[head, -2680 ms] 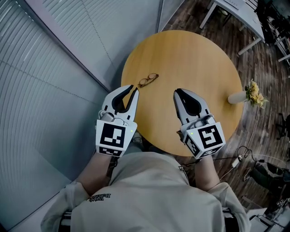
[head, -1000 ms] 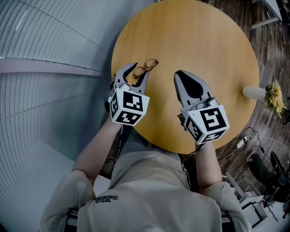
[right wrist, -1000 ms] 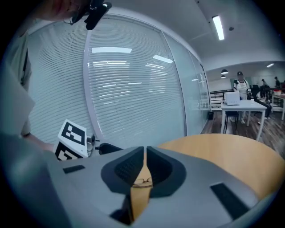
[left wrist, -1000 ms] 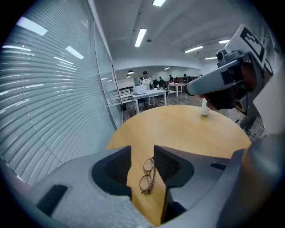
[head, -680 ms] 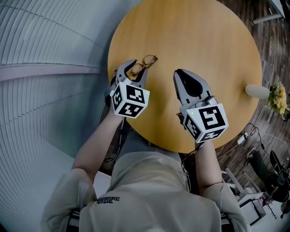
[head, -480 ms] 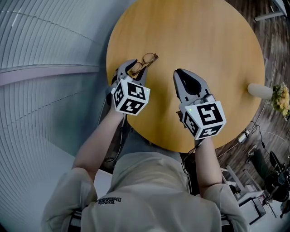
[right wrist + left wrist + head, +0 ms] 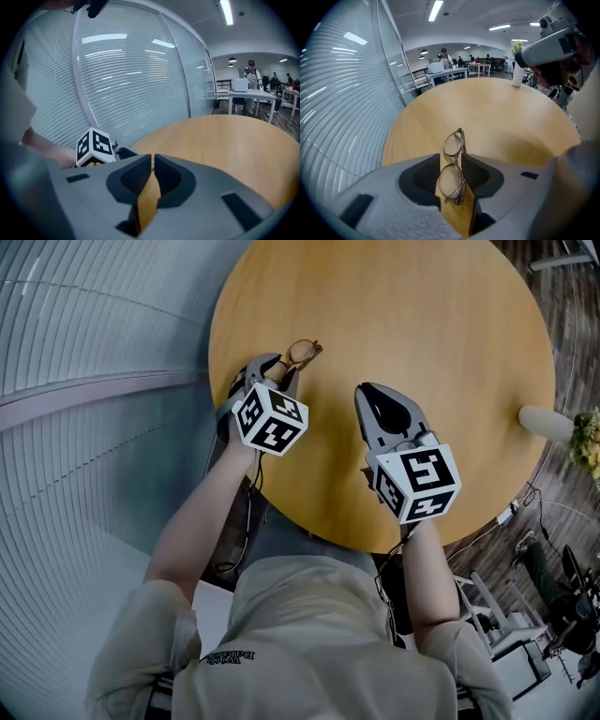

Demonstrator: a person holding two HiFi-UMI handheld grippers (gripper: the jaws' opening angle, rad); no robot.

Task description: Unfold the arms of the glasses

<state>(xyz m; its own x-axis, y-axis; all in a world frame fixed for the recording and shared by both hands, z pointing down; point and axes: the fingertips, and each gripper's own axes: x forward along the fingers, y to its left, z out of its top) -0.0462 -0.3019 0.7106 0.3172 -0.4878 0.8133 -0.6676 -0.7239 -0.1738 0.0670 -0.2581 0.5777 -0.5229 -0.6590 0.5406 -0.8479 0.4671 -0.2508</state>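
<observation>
- Currently the left gripper [image 7: 451, 161] has its fingers [image 7: 480, 173] pinching the glasses [image 7: 453, 143], one finger against each side of the folded frame.
- Seen from the left gripper view, the glasses stand on edge: the nearer lens sits between the fingers and the farther lens sticks out just past the fingertips, above the surface [image 7: 497, 112].
- Both arms of the glasses lie folded against the frame.
- From the head view, the glasses [image 7: 302, 352] poke out beyond the left fingers, near the rim of the round wooden surface [image 7: 422, 324].
- The right gripper [image 7: 153, 159] has its fingers pressed together, with only a thin slit between them and nothing held there.
- Its fingertips hover over bare wood, well apart from the glasses, which lie off to their left.
- In the right gripper view, the left gripper's marker cube [image 7: 95, 146] shows to the left of the right fingers.
- A white vase [image 7: 546, 421] with flowers [image 7: 591, 442] stands far to the right of the right fingers, at the opposite rim.
</observation>
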